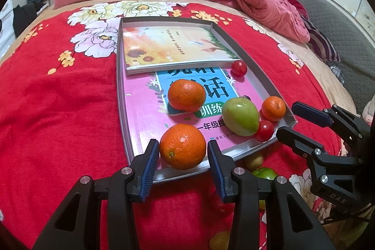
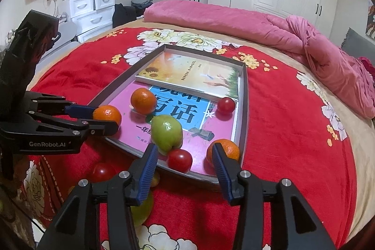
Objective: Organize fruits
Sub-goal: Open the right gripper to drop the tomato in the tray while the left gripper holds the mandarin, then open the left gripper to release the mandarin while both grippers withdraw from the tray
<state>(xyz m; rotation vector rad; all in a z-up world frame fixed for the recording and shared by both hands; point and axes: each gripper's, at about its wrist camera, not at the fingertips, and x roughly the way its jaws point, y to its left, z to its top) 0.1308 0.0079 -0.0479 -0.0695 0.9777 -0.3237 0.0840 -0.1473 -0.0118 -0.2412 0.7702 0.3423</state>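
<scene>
A shallow grey tray (image 1: 121, 86) (image 2: 245, 95) with two books in it lies on the red flowered blanket. My left gripper (image 1: 182, 143) (image 2: 105, 118) is shut on an orange (image 1: 182, 147) (image 2: 107, 115) just inside the tray's near edge. My right gripper (image 2: 185, 149) (image 1: 287, 120) stands open at the tray's near corner. A red tomato (image 2: 179, 161) (image 1: 264, 130) lies between its fingers, untouched. Also in the tray are a green fruit (image 2: 166, 132), a second orange (image 2: 143, 101), a small orange (image 2: 230, 150) and another tomato (image 2: 226, 105).
Loose fruit lies on the blanket in front of the tray: a tomato (image 2: 103, 171), a green fruit (image 2: 140, 210) and a brownish one (image 1: 254, 161). A pink quilt (image 2: 234, 18) is bunched at the far side of the bed. White drawers (image 2: 91, 8) stand beyond.
</scene>
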